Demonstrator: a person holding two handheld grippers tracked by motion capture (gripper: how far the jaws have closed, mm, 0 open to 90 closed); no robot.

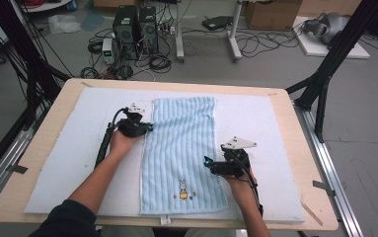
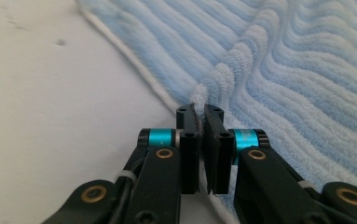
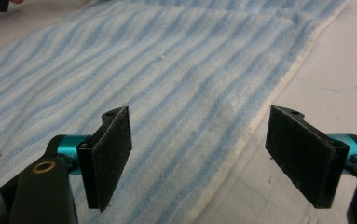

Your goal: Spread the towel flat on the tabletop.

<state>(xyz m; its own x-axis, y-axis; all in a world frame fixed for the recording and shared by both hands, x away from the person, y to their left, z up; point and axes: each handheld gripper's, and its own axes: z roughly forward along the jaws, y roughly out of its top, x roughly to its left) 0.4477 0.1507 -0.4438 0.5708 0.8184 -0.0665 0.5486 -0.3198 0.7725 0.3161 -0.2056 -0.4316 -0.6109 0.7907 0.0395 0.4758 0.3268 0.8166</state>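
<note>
While pinching the towel [image 2: 278, 70] edge, left tongs [image 2: 203, 112] pressed together; right tongs [image 3: 199, 154] spread, straddling the opposite edge, untouched.

left gripper [image 2: 201, 122]: your jaws are pinched tight together
right gripper [image 3: 199, 158]: your jaws are spread wide, hovering low

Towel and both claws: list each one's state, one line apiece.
Towel: spread flat on the white mat, left edge pinched into a small ridge.
Left claw: shut on the towel's left edge.
Right claw: open, jaws astride the towel's right edge, pads not pressing it.
</note>
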